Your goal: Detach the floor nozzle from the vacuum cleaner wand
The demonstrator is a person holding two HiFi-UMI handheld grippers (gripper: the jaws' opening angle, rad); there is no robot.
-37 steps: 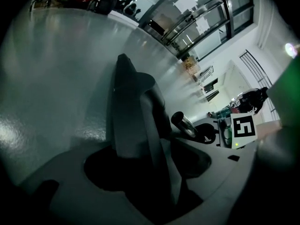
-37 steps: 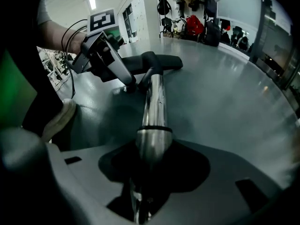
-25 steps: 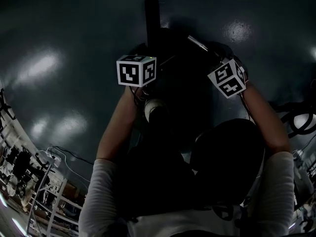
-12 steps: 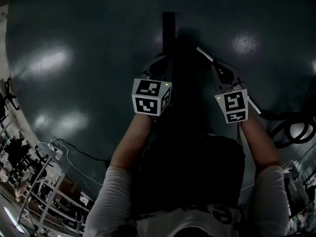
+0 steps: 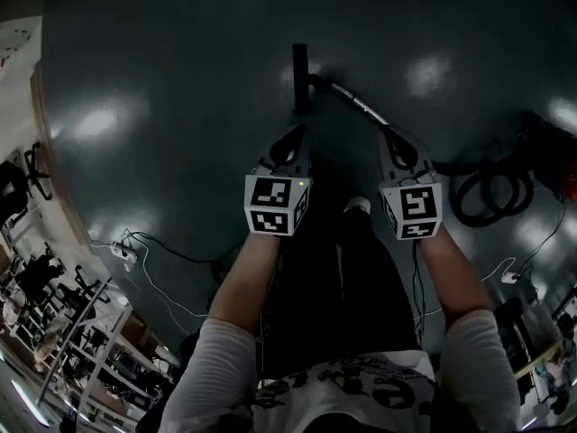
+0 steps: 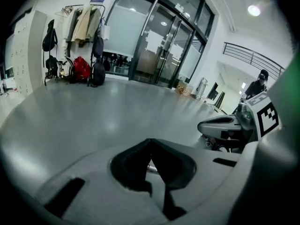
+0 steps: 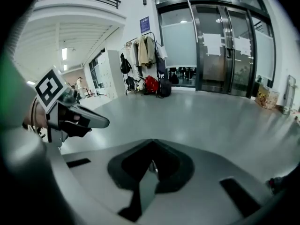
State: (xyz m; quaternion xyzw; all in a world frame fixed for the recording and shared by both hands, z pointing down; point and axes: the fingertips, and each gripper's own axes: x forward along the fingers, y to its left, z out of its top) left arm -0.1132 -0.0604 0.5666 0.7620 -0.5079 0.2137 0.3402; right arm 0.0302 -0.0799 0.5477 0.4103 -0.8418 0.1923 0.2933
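In the head view the black floor nozzle (image 5: 299, 78) lies on the dark floor, and the silver wand (image 5: 358, 104) runs from it down to the right; the two look joined. My left gripper (image 5: 290, 139) and right gripper (image 5: 394, 142) hang side by side high above the floor, nearer me than the nozzle, touching neither part. Both are shut with nothing between the jaws. The left gripper view shows its own closed jaws (image 6: 151, 165) over bare floor; the right gripper view shows the same (image 7: 152, 165). Each gripper view also catches the other gripper at its edge.
A coiled black hose (image 5: 487, 197) and a red vacuum body (image 5: 568, 174) lie at the right. Cables (image 5: 153, 246) trail across the floor at the left, with racks (image 5: 54, 332) beyond. Glass doors (image 7: 225, 46) and a coat rack (image 6: 79, 27) stand far ahead.
The person has stood up from a crouch. Both grippers rose from beside the wand on the floor to high above it, and the nozzle and wand now lie well below them.
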